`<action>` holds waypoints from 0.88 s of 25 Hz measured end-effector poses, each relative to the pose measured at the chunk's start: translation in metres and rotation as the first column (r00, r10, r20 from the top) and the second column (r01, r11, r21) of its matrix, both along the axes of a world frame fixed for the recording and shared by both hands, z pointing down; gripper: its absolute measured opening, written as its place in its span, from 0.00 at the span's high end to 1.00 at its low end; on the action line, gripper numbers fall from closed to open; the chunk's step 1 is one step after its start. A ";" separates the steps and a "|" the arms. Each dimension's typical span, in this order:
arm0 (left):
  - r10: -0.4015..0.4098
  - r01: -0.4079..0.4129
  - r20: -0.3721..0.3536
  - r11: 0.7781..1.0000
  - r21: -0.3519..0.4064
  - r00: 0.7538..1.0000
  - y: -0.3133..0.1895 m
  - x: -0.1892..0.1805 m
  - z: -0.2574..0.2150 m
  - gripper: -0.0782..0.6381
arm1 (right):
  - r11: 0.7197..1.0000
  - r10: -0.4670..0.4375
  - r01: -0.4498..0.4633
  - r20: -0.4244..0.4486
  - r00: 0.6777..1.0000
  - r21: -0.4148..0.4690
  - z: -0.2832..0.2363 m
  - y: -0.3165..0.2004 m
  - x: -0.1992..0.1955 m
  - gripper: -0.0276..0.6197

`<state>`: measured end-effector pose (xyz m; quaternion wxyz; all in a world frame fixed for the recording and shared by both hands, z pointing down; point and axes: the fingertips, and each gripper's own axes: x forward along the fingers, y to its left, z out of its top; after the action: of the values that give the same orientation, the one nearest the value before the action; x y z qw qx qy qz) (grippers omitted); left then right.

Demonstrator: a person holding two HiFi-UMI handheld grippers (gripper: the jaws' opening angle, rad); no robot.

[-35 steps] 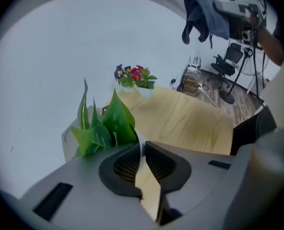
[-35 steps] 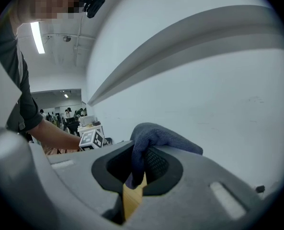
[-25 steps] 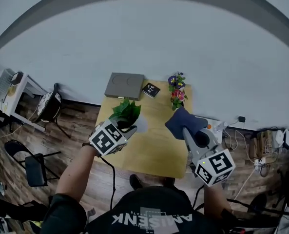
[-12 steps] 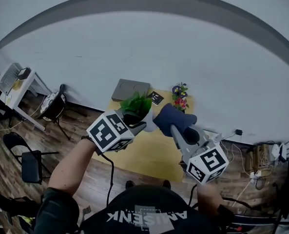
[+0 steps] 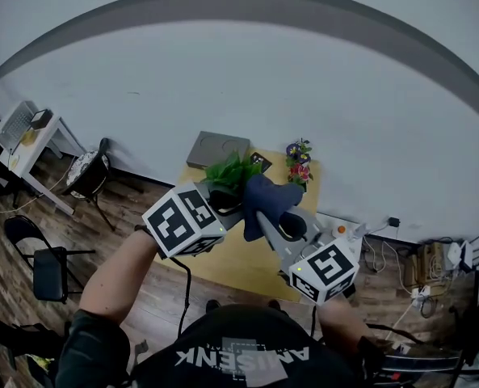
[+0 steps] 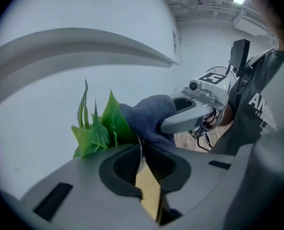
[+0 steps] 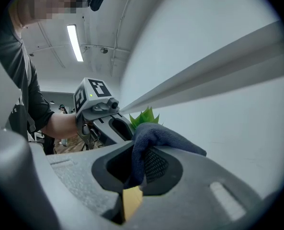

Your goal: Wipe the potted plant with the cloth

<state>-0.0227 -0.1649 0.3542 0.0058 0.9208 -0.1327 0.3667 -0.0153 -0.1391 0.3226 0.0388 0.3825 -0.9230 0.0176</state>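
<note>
As right gripper view shows, cloth [image 7: 153, 134] pinched

Office or lab room, by head view: wood-look floor [image 5: 130, 204], white wall [image 5: 247, 79], table [image 5: 237, 261] centre, chairs [image 5: 44, 259] 9 o'clock, cluttered desk [image 5: 25, 136] 10 o'clock, cables [image 5: 397, 253] 4 o'clock; ceiling strip light [image 7: 75, 42].
</note>
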 end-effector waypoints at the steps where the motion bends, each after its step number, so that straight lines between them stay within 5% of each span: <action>1: 0.003 -0.003 -0.003 1.000 0.006 1.000 0.002 0.000 -0.001 0.85 | 1.000 0.002 -0.003 -0.003 1.000 -0.007 0.002 -0.001 0.000 0.91; 22: 0.003 0.000 -0.126 1.000 0.021 0.992 0.006 -0.005 -0.025 0.86 | 0.990 0.054 -0.055 -0.010 0.998 -0.128 0.067 -0.010 0.032 0.91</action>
<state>-0.0276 -0.1592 0.3287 0.0042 0.9423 -0.1354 0.3063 0.0168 -0.1490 0.3894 0.0660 0.4045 -0.9089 0.0766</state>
